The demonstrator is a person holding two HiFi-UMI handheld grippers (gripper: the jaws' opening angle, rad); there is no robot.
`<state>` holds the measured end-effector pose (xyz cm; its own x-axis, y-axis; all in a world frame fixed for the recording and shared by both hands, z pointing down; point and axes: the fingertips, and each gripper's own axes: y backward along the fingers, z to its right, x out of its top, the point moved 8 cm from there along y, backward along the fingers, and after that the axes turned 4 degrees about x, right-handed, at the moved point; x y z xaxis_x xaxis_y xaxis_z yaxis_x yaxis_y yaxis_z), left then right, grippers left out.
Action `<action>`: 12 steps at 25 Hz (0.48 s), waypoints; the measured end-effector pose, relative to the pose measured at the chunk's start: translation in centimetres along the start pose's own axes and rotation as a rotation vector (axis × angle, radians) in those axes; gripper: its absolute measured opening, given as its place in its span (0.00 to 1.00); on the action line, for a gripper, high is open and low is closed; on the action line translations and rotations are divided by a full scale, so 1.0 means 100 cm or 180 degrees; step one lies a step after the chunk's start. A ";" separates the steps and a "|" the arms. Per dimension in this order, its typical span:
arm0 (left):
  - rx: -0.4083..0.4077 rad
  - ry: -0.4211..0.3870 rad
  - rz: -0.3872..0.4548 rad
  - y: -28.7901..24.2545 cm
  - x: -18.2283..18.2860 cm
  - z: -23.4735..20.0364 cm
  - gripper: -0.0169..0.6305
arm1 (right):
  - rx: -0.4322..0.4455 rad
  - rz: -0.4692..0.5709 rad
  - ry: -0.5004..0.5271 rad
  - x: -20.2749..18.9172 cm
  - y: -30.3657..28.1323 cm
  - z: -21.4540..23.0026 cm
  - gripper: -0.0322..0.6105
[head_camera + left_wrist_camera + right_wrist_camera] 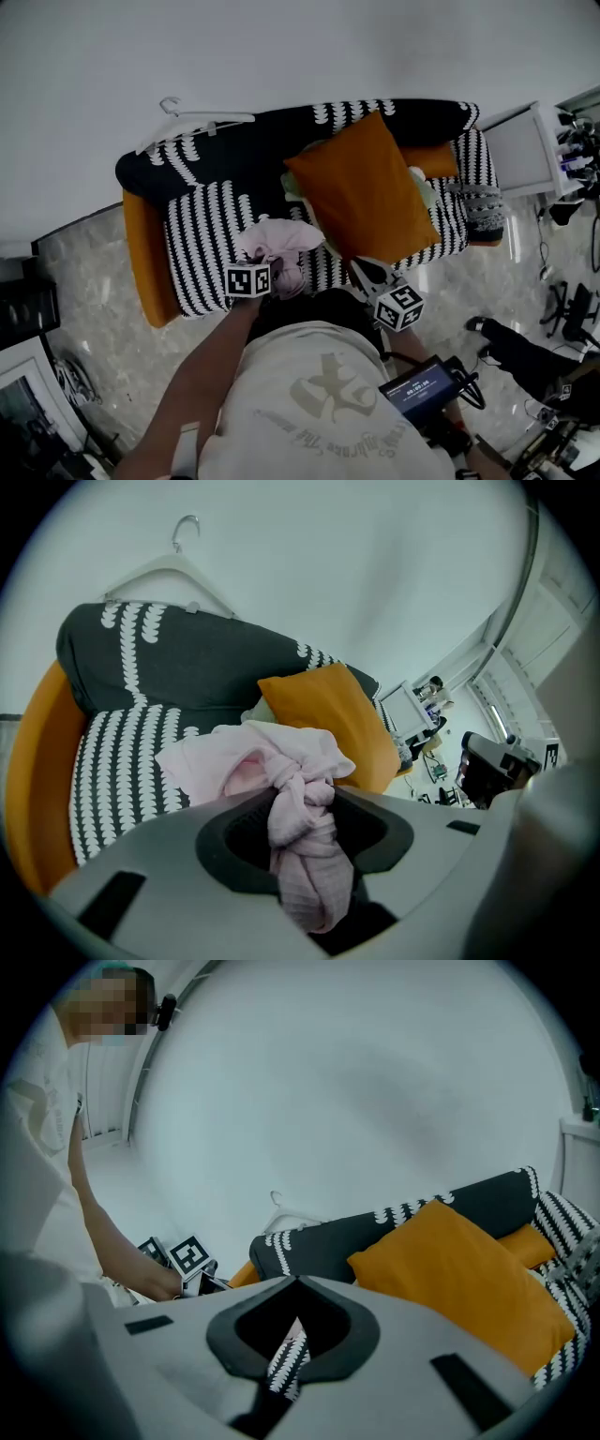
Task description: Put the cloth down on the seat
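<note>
Pale pink and twisted into a knot, the soft cloth sits pinched between the jaws of the left gripper, its loose end fanning out beyond them. From the head view we see it held over the left front part of the black-and-white patterned sofa seat; we cannot tell whether it touches. Just beside it a large orange square cushion leans across the middle of the seat, taking up much of the room there, and a white plastic clothes hanger lies on the sofa back. The right gripper hovers at the seat's front edge, jaw tips meeting, nothing in them. Only its own view shows this; only the head view shows a small lit screen by the person's waist.
</note>
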<state>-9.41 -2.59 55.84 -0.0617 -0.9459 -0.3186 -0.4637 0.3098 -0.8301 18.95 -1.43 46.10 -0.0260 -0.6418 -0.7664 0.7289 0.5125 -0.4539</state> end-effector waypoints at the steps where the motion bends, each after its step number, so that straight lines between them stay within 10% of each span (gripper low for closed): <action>1: 0.0005 0.0036 -0.0016 -0.002 -0.001 -0.002 0.29 | 0.0024 -0.0031 -0.0011 -0.001 -0.004 -0.001 0.07; 12: 0.0294 0.0250 -0.0102 -0.038 -0.010 -0.017 0.29 | 0.0410 -0.0372 -0.0026 -0.011 -0.041 0.032 0.07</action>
<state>-9.09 -2.94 60.05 -0.1187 -0.9590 -0.2573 -0.3832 0.2833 -0.8791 18.19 -4.67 50.31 -0.1105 -0.6975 -0.7080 0.8029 0.3572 -0.4772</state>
